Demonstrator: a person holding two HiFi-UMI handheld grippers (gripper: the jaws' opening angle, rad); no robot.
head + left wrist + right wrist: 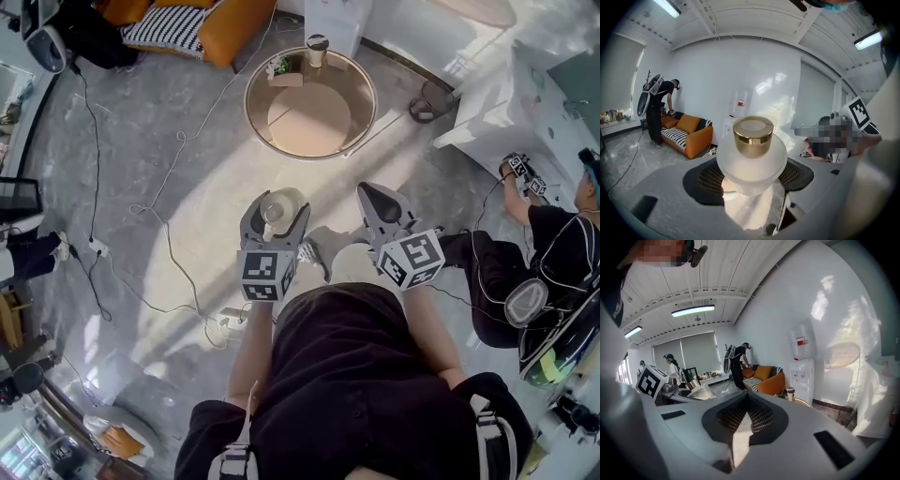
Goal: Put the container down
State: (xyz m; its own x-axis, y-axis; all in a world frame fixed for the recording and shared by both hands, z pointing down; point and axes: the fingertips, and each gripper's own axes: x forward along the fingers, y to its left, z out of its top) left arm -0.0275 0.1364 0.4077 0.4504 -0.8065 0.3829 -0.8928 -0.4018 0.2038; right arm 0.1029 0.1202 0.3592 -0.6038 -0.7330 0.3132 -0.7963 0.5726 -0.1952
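Observation:
The container [278, 207] is a white frosted jar with a gold lid, gripped at its body by my left gripper [277, 205] and held in the air above the grey floor. In the left gripper view the jar [752, 157] fills the gap between the jaws of the left gripper [751, 177], lid pointing forward. My right gripper [379, 201] hangs beside it to the right, shut, with nothing between its jaws. In its own view the right gripper [744, 417] shows its ribbed pads meeting. A round table [251, 90] lies ahead of both grippers.
On the round table's far edge stand a small cup [318, 47] and a box [287, 78]. Cables and a power strip [232, 318] lie on the floor at the left. An orange sofa [211, 23] is far back; a person [553, 267] crouches at the right.

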